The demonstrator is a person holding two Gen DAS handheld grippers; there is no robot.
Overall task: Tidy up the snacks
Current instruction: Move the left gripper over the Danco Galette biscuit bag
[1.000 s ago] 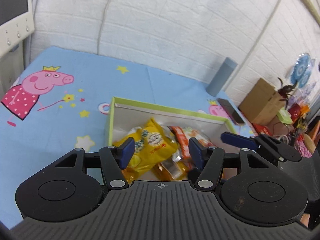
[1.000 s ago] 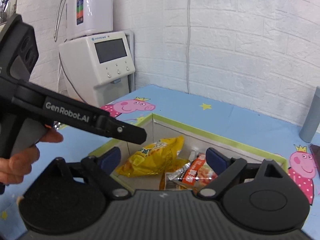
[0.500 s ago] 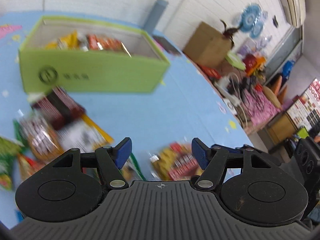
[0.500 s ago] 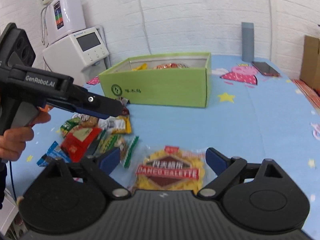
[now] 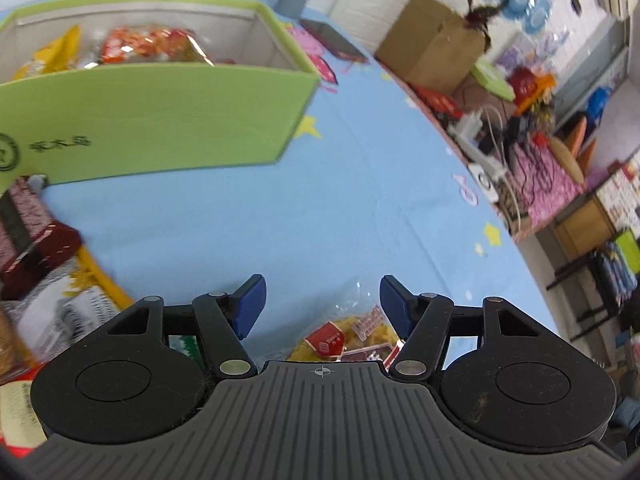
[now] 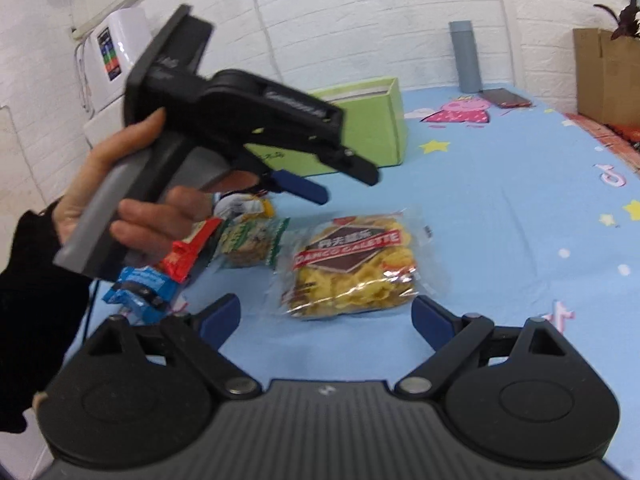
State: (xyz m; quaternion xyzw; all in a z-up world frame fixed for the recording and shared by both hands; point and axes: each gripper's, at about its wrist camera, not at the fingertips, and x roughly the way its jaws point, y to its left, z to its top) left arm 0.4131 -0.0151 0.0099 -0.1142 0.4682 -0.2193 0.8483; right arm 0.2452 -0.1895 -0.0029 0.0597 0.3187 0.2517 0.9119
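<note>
A clear bag of yellow galette snacks (image 6: pixel 352 268) lies on the blue table cloth; it also shows in the left wrist view (image 5: pixel 348 338), just below my open, empty left gripper (image 5: pixel 322 306). In the right wrist view the left gripper (image 6: pixel 340 184) hovers above and left of the bag. My right gripper (image 6: pixel 326 318) is open and empty, just in front of the bag. A green box (image 5: pixel 160 120) holds yellow and orange snack bags (image 5: pixel 152 44). Several small snack packs (image 6: pixel 224 240) lie left of the galette bag.
Dark red and white packs (image 5: pixel 36 248) lie left, in front of the box. A grey bottle (image 6: pixel 466 56), a phone (image 6: pixel 506 98) and a cardboard box (image 6: pixel 604 76) stand at the table's far side. A white machine (image 6: pixel 116 60) stands left. The table's right edge (image 5: pixel 500 216) borders clutter.
Both grippers have pulled back from over the green box and dropped low over the table. The left gripper has swung right above the galette bag; the right one has closed in on it.
</note>
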